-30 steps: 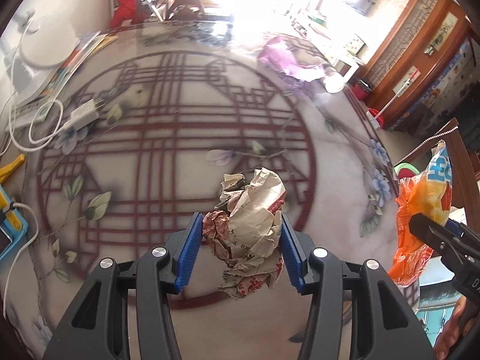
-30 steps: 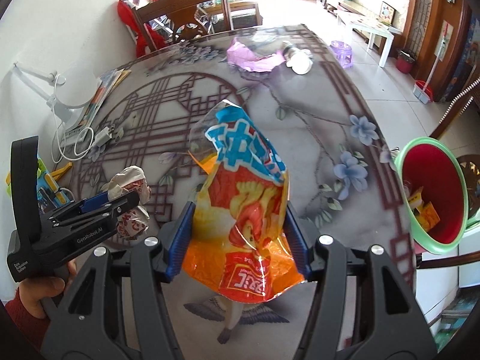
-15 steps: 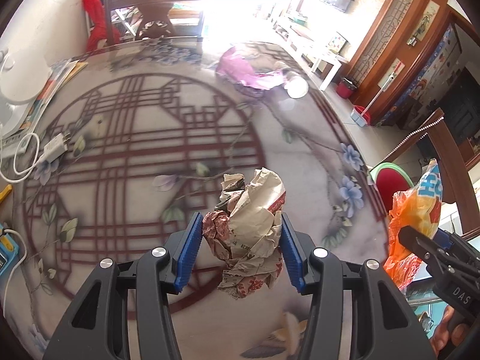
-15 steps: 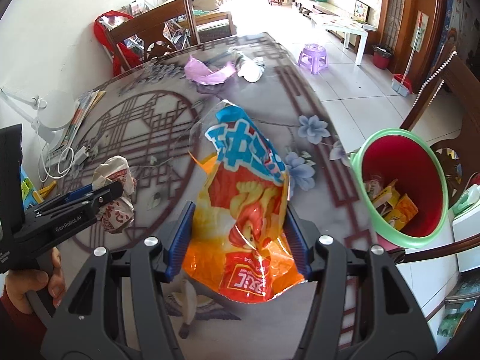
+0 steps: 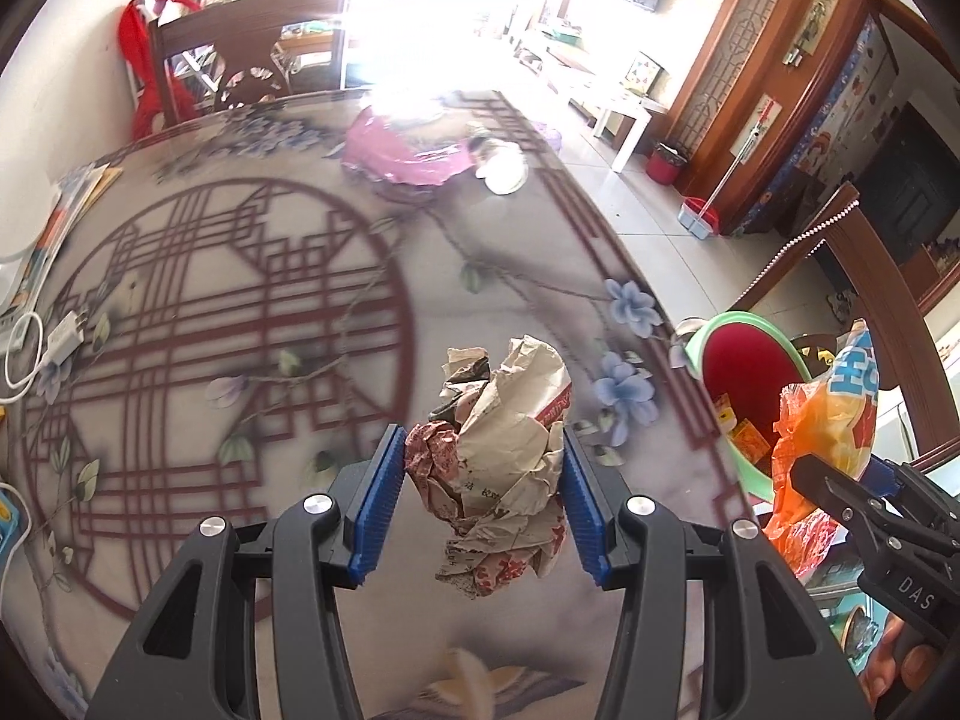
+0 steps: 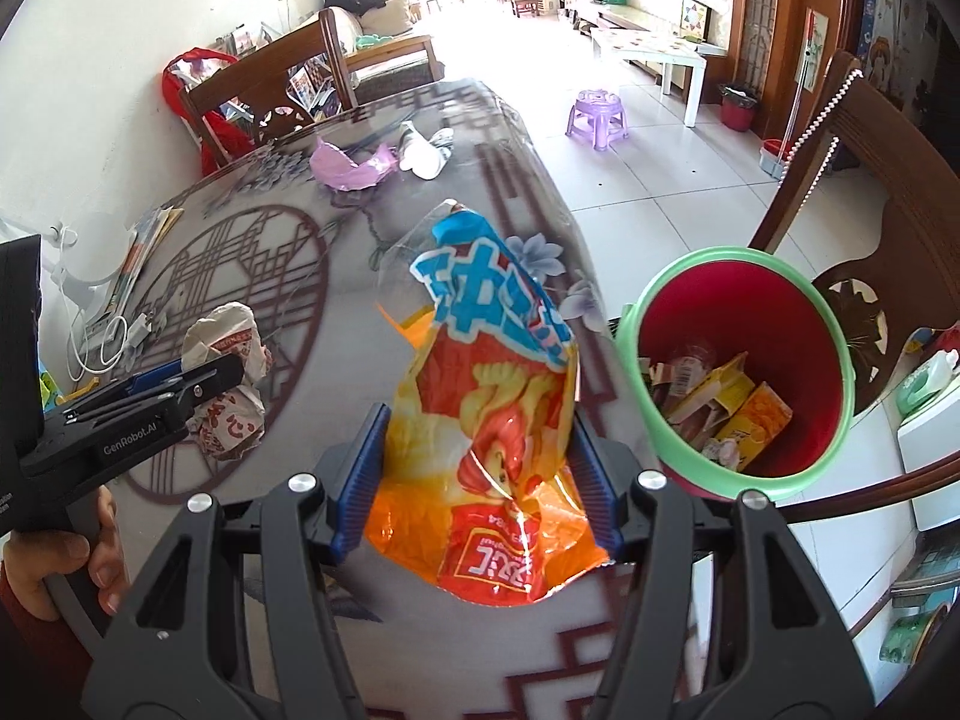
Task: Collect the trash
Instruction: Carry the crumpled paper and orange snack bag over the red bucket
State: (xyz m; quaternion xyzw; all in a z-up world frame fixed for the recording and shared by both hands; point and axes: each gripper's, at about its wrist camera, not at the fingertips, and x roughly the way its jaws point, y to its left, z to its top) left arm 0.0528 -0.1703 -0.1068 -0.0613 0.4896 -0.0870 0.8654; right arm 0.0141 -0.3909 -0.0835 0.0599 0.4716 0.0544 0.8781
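Observation:
My left gripper [image 5: 480, 504] is shut on a crumpled paper wrapper [image 5: 498, 450], beige with red print, held above the patterned table [image 5: 240, 312]. My right gripper [image 6: 480, 480] is shut on an orange and blue snack bag [image 6: 492, 396], held over the table's right edge. A red bin with a green rim [image 6: 744, 366] stands on the floor just right of the table, with several cartons inside. In the right wrist view the left gripper [image 6: 198, 387] and the paper wrapper [image 6: 231, 384] show at the left; in the left wrist view the snack bag [image 5: 828, 420] and the bin [image 5: 750, 378] show at the right.
A pink plastic bag [image 6: 348, 165] and a white cup [image 6: 426, 156] lie at the table's far end. A charger and cable [image 5: 54, 342] and magazines [image 6: 141, 252] lie along its left side. Wooden chairs [image 6: 870, 192] stand beside the bin and behind the table.
Both grippers have carried their loads to the right across the table, toward its edge. The red bin has come into fuller view in both views. Neither grip has changed.

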